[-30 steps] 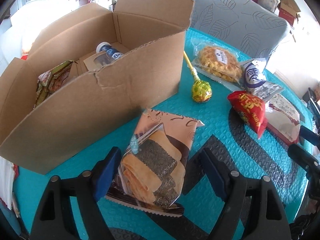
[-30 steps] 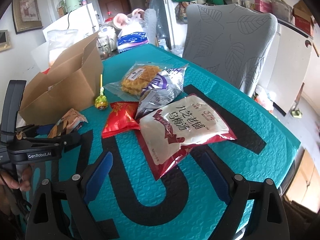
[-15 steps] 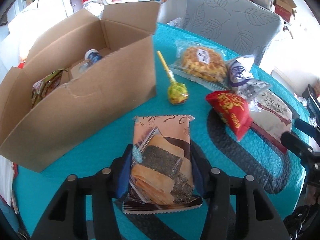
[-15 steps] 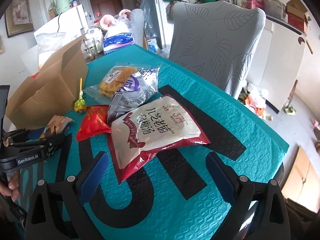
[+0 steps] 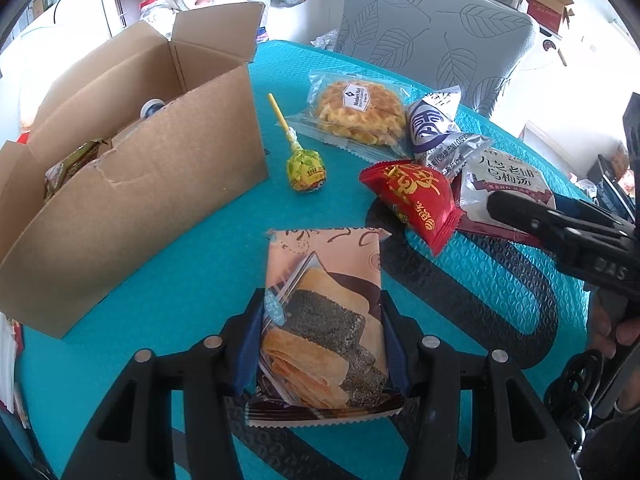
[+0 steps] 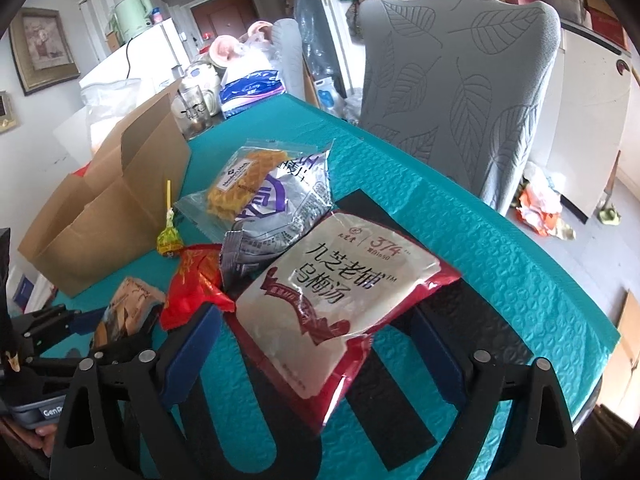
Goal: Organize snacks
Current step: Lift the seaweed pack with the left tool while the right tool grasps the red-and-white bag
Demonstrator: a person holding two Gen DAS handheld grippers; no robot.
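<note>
My left gripper (image 5: 320,340) is shut on a peach seaweed-roll snack packet (image 5: 324,308), which also shows in the right wrist view (image 6: 128,312). An open cardboard box (image 5: 132,184) stands to its left with a bottle and a green packet inside. A lollipop (image 5: 306,170), a waffle packet (image 5: 356,114), a silver-purple packet (image 5: 436,136) and a red packet (image 5: 416,196) lie on the teal mat (image 5: 180,280). My right gripper (image 6: 316,344) is open around the near end of a white and red plum-drink packet (image 6: 340,292).
A grey leaf-patterned chair (image 6: 460,80) stands behind the table. The mat's right edge (image 6: 560,280) drops to the floor. A glass jar (image 6: 194,112) and a tissue pack (image 6: 252,88) stand at the table's far end.
My left gripper closed on the seaweed-roll packet. My right gripper moved forward until its open fingers sit around the white and red packet.
</note>
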